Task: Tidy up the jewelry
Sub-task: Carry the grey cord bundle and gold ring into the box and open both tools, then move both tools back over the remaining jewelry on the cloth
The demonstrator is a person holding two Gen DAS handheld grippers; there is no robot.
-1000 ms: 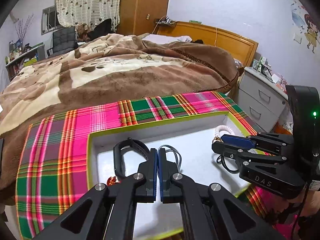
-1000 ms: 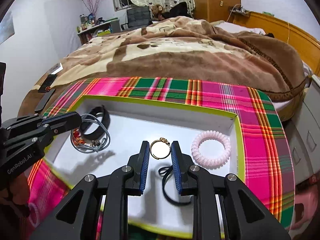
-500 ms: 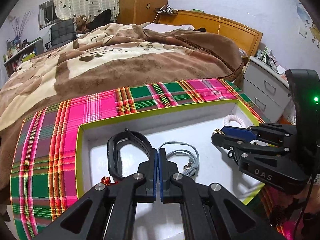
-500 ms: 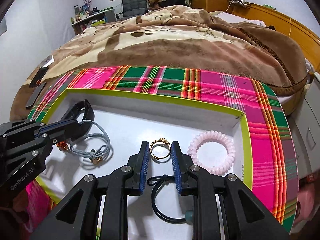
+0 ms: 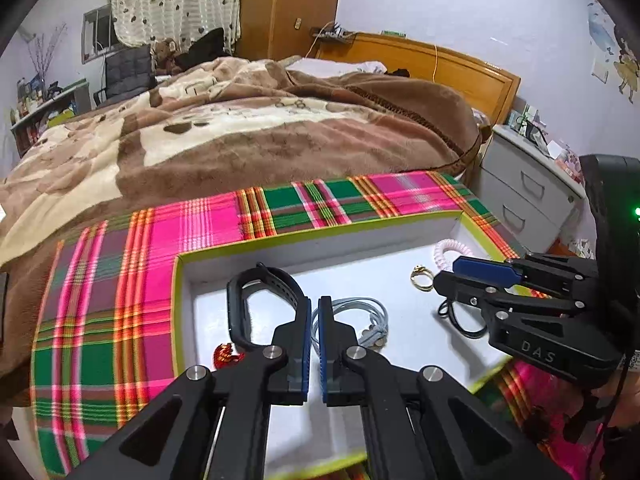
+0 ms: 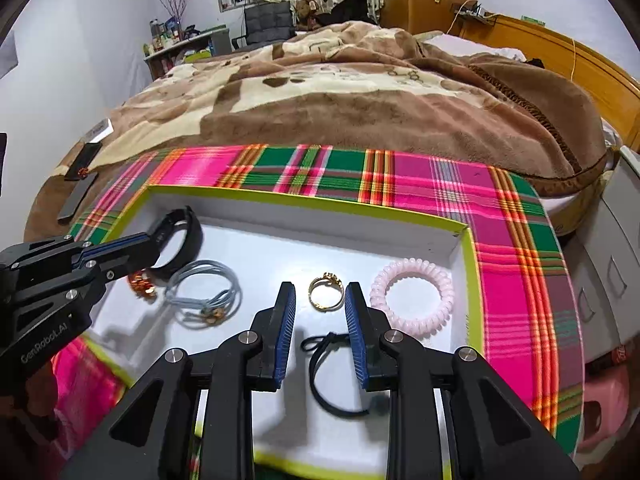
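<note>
Six pieces are seen lying loose inside the white tray (image 6: 256,208): a black band (image 6: 184,236), a grey cord loop (image 6: 204,296), a red-gold charm (image 6: 140,280), a gold ring (image 6: 326,292), a pink coil bracelet (image 6: 412,296) and a black cord (image 6: 324,372). Sorting is judged barely begun. The ring is laid flat, its ornament pointed away. The right claw (image 6: 320,332), just opened wider, is held empty near it; the left claw (image 5: 314,344) is kept together, nothing gripped.

A brown blanket (image 6: 360,92) covers the bed, with a grey nightstand (image 5: 524,196) beside the wooden headboard (image 5: 436,64).
</note>
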